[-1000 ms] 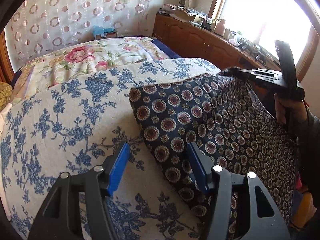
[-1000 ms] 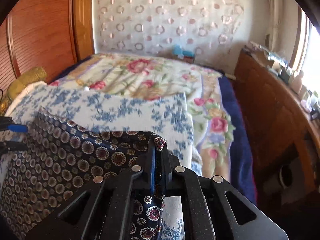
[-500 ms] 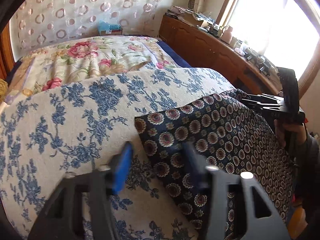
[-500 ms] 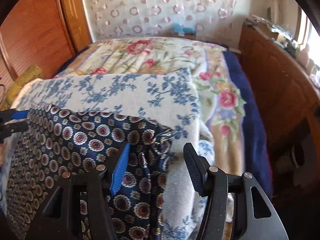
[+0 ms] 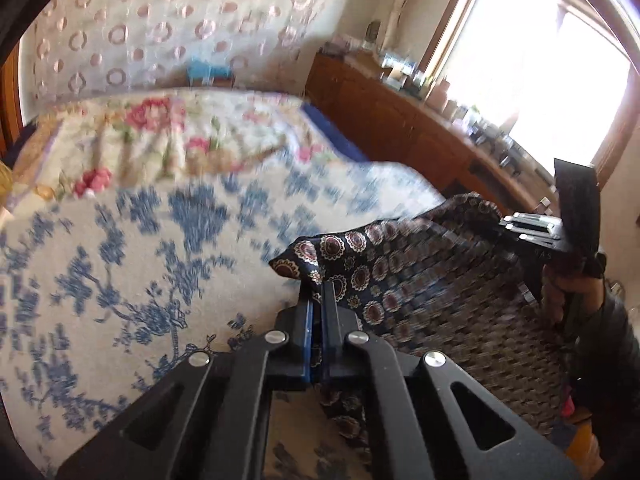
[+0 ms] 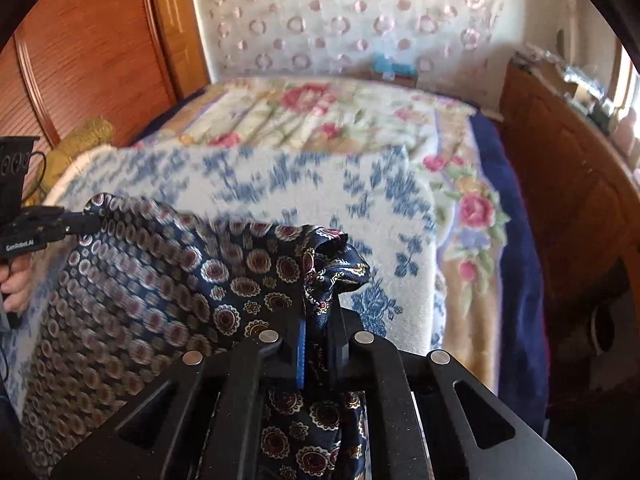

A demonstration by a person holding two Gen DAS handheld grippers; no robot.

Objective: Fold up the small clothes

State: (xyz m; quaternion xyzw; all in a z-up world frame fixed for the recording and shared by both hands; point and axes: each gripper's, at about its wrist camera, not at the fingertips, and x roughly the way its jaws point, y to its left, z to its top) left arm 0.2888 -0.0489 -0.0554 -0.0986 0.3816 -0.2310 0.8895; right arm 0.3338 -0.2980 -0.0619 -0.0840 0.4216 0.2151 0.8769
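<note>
A dark navy garment (image 5: 420, 280) with round medallion print lies over the near edge of the bed on a white blanket (image 5: 140, 260) with blue flowers. My left gripper (image 5: 318, 296) is shut on the garment's left corner, which sticks up past the blue pads. My right gripper (image 6: 320, 312) is shut on the bunched right corner of the same garment (image 6: 168, 280). Each gripper shows in the other's view: the right gripper (image 5: 532, 228) at the cloth's far right, the left gripper (image 6: 80, 222) at its far left. The cloth is stretched between them.
A pink-flowered bedspread (image 6: 340, 120) covers the far half of the bed. A wooden cabinet (image 5: 400, 128) with small items runs along the right under a bright window. A wooden headboard (image 6: 80, 52) stands at the left; a ring-patterned curtain (image 6: 340, 20) hangs behind.
The left gripper, open a second ago, has shut on the garment's left corner. The right gripper let go of its corner, stood open half a second ago, and has shut on it again.
</note>
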